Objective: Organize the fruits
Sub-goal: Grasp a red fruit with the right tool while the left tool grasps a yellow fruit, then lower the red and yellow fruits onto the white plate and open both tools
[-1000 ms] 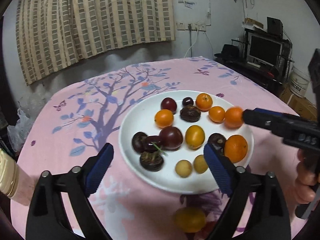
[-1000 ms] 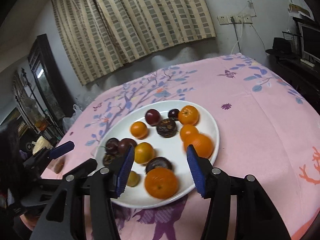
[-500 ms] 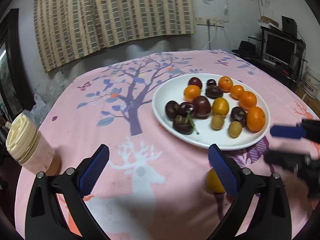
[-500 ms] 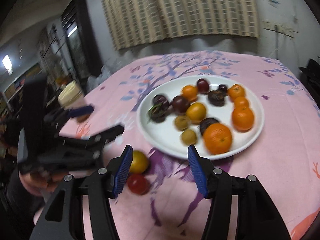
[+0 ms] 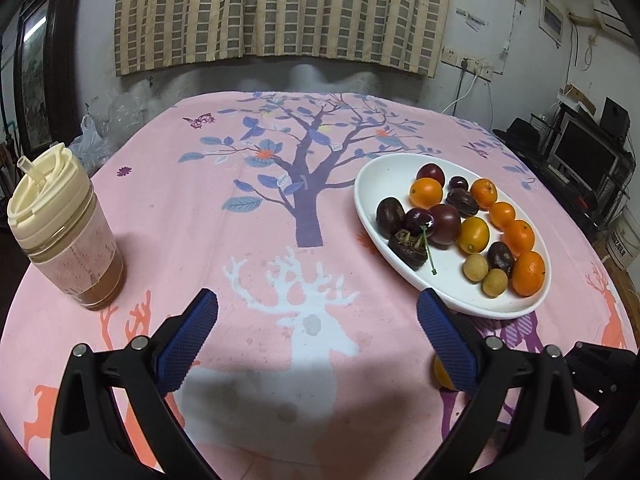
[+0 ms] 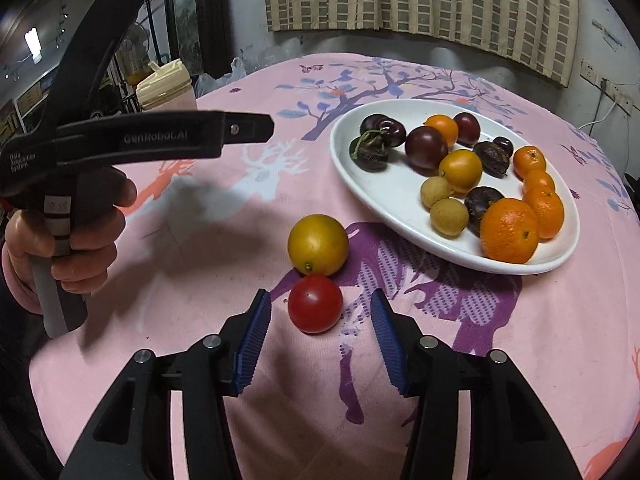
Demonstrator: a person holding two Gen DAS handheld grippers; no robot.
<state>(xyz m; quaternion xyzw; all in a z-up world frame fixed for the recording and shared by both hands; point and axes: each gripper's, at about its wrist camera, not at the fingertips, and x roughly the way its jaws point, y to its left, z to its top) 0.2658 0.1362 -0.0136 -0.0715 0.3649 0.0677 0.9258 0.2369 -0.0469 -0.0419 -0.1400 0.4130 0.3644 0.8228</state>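
A white plate (image 6: 352, 176) (image 5: 368, 216) holds several fruits: oranges, dark plums, cherries and small tan ones. Two fruits lie on the pink cloth in front of it: a yellow fruit (image 6: 318, 245) and, touching it, a red tomato (image 6: 315, 303). My right gripper (image 6: 320, 303) has the tomato between its fingertips; its jaws are closing, with a gap showing on both sides of the tomato. My left gripper (image 5: 316, 308) stands wide open over bare cloth, nothing between its pads. Its right finger half hides the yellow fruit (image 5: 440, 374).
A lidded cup (image 5: 60, 228) with brown liquid stands at the table's left edge. In the right wrist view a hand (image 6: 68, 240) holds the left gripper above the cloth, left of the loose fruits. A desk with a monitor (image 5: 580, 156) stands beyond the table.
Both grippers have drawn back from the plate toward the near cloth. The right one has sunk around the red tomato with narrower jaws. The left one swung left, bringing the cup into view.
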